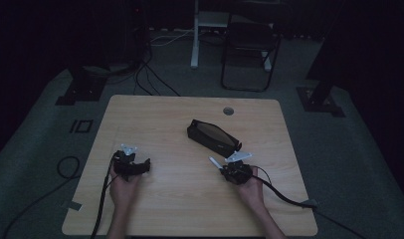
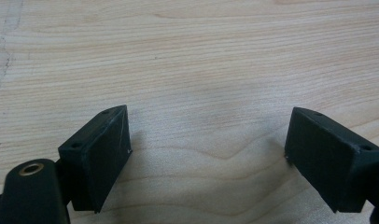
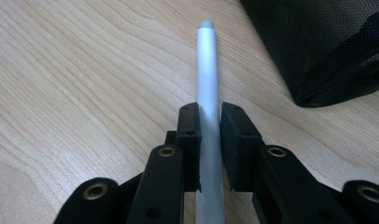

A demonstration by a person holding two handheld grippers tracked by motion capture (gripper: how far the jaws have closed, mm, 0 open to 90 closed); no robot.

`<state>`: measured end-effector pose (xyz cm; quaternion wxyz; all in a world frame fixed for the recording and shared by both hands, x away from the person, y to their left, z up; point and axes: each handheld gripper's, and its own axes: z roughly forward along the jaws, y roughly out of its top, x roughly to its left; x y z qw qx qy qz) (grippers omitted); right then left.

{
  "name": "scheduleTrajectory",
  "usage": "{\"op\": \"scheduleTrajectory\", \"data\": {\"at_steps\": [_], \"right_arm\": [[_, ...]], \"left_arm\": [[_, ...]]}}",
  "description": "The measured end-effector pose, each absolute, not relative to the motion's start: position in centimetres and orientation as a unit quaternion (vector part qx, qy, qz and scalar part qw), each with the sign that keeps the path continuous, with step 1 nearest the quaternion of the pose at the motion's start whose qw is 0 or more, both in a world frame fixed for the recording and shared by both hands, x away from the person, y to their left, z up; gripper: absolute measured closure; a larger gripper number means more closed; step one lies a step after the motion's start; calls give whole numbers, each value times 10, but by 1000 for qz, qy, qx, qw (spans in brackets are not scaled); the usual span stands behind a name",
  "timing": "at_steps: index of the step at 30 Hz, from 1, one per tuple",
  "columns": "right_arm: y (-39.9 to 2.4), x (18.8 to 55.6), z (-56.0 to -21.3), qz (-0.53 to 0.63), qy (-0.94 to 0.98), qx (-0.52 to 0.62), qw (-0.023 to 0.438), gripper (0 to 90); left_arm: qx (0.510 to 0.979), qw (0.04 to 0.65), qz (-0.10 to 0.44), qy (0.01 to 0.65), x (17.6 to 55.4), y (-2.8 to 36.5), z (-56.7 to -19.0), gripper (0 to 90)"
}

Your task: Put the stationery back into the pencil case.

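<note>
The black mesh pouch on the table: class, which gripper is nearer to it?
Right. The right gripper, clamping a white pen, sits just beside the black mesh pouch; the left gripper rests open, farther off across bare wood.

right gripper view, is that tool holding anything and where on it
Yes: the right tool is shut on a white pen, clamped across its barrel, with the tip end sticking out ahead. The left tool is open and empty.

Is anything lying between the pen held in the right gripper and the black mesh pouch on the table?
Nothing visible does. The right gripper is shut on the slim silver pen, and only bare light wooden table separates its tip from the black mesh pouch. The left gripper stands open, off to the side.
</note>
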<state>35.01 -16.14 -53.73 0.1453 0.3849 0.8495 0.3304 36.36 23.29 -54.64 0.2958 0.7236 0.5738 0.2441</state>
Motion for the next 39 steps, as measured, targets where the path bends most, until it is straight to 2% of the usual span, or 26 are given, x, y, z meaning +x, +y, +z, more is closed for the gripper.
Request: {"op": "scheduleTrajectory", "data": {"at_steps": [11, 39], "right_arm": [[-162, 349, -536, 329, 862, 357, 149, 785], [-167, 344, -504, 349, 863, 326, 165, 785]], "left_arm": [[723, 296, 244, 574, 364, 233, -546, 147], [724, 296, 244, 574, 363, 233, -546, 147]]}}
